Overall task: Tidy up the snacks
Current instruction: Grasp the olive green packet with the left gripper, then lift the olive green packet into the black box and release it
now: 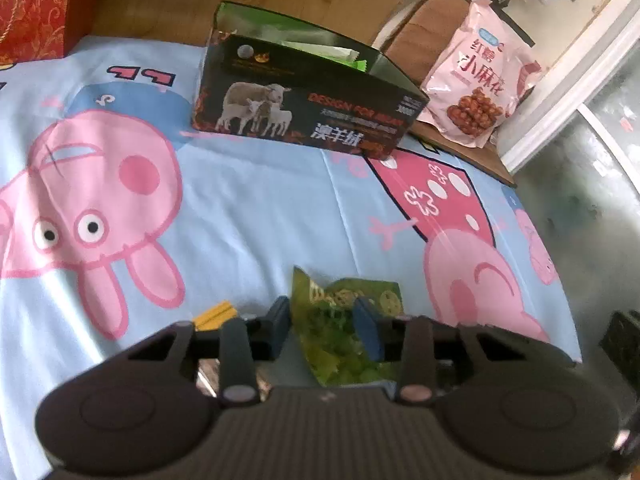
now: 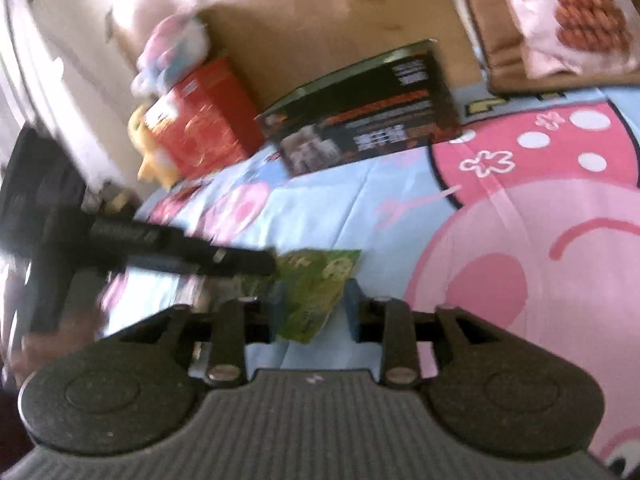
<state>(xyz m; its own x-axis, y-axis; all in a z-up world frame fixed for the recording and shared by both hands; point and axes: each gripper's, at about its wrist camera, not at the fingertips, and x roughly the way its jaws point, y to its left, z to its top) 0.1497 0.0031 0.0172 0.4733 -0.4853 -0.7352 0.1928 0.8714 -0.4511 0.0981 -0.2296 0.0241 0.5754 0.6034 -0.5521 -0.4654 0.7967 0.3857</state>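
Observation:
A green snack packet [image 1: 340, 336] sits between the blue pads of my left gripper [image 1: 326, 330], which closes on it just above the cartoon-pig bedsheet. The same packet [image 2: 316, 292] shows in the right wrist view, between the pads of my right gripper [image 2: 314, 306]; the jaws stand a little apart around it and the view is blurred. The left gripper's black arm [image 2: 180, 248] reaches the packet from the left. An open black box [image 1: 304, 92] with sheep pictures stands ahead on the bed, with green packets inside; it also shows in the right wrist view [image 2: 360, 120].
A pink snack bag [image 1: 476, 84] leans on a brown chair [image 1: 424, 36] at the right of the bed. A red box [image 2: 200, 128] and a plush toy [image 2: 172, 52] sit at the far left. A yellow item [image 1: 216, 314] lies left of my left gripper.

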